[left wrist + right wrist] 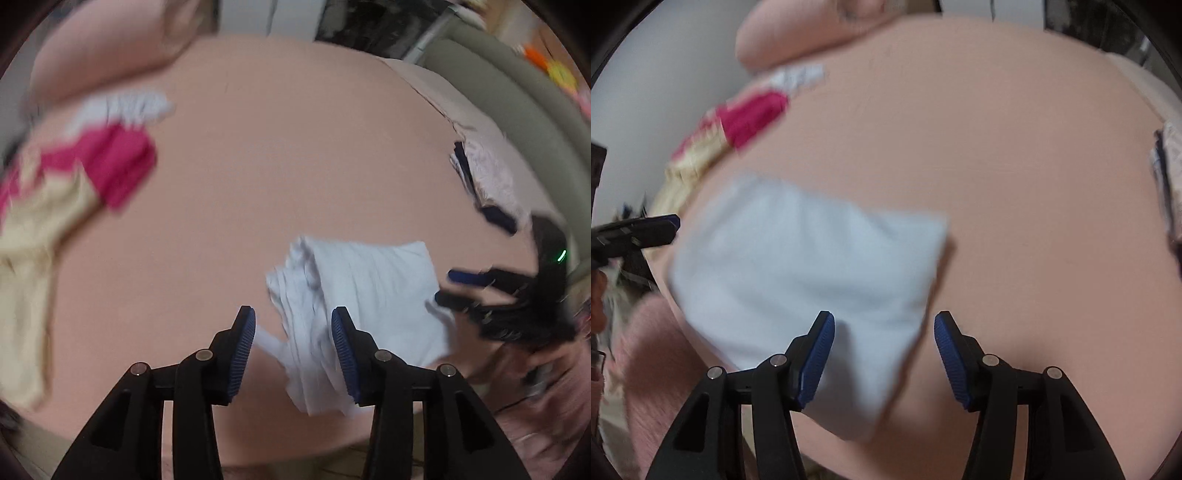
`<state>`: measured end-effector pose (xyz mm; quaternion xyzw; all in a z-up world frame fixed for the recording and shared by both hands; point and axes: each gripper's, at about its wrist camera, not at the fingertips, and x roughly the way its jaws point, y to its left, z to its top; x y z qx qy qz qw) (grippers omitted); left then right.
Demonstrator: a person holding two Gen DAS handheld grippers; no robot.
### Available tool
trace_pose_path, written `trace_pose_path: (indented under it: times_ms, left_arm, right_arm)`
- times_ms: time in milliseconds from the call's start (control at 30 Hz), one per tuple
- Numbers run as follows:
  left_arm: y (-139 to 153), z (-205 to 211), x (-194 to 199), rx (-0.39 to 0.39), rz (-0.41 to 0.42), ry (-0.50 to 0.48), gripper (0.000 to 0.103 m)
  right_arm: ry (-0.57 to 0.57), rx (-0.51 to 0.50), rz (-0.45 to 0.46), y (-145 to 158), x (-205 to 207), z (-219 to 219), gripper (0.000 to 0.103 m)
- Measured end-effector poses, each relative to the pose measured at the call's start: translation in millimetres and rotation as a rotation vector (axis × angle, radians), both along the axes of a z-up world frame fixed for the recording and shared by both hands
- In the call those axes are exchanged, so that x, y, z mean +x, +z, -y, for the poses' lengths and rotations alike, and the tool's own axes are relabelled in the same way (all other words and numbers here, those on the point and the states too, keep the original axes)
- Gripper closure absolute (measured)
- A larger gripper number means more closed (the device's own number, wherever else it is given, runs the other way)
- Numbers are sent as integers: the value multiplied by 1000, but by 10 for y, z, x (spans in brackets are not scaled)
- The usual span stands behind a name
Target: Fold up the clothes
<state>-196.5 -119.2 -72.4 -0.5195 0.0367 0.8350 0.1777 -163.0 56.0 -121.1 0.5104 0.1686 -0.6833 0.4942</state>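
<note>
Folded white clothing point(354, 288) is lying on a peach-covered bed point(277, 147), near its front edge, and serves as the landmark for everything else. Far to its left, a cream garment point(33, 258) and a magenta garment point(118, 166) are sitting in a blurred heap, with a white ruffled piece point(125, 107) just behind them. Directly in front of the folded clothing, the left gripper point(293, 325) is hovering with its blue-padded fingers spread apart, pinching nothing. Just to the right of the clothing, the right gripper point(445, 286) is hanging with its fingers also spread and empty. Farther right and behind, a stack of pale pink and dark clothes point(487, 184) is resting by the bed's edge.
</note>
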Motion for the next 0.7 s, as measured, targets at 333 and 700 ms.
trace_pose_path:
  times_ms: [333,700]
  left_arm:
    - [-642,-584,16,-171,11,-314,56]
    - [-489,-478,-147,-44,-24,-200,41]
  right_arm:
    - [53,119,-133,-412,102,125,46]
    - [-66,-86,-25,-118,-97,-93,42]
